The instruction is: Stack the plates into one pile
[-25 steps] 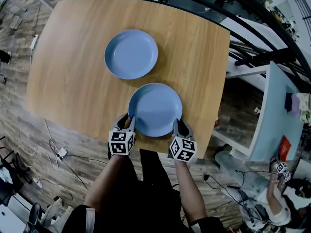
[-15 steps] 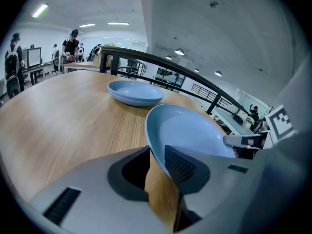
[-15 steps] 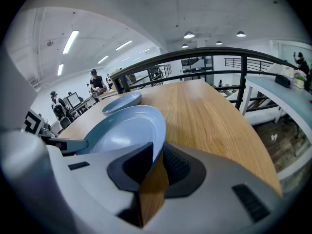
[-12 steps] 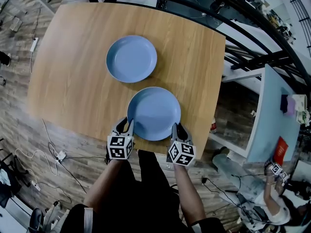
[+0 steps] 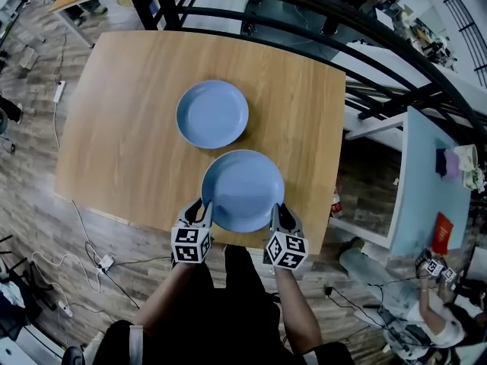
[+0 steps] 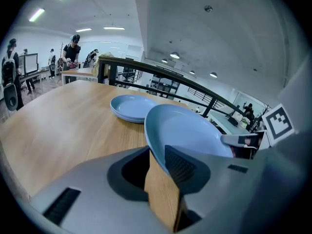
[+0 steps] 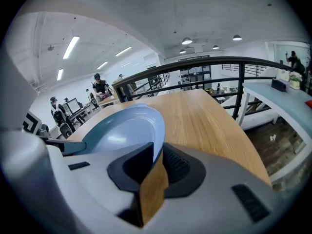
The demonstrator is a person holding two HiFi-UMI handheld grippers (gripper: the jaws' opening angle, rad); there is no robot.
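— What are your grippers doing?
— My left gripper [image 5: 201,207] pinches the left rim of the near blue plate [image 5: 243,190]. My right gripper [image 5: 280,213] pinches its right rim.
— Where is that plate?
— Just on my side of the far plate [image 5: 212,113], not touching it. The far plate lies on the wooden table [image 5: 122,135].

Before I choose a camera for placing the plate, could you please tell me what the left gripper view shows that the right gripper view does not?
Only the left gripper view shows the other blue plate lying on the wooden table ahead. Only the right gripper view shows the pale blue counter beyond the table's edge. Both show the held plate, its rim clamped by the left gripper and the right gripper, and the black railing.
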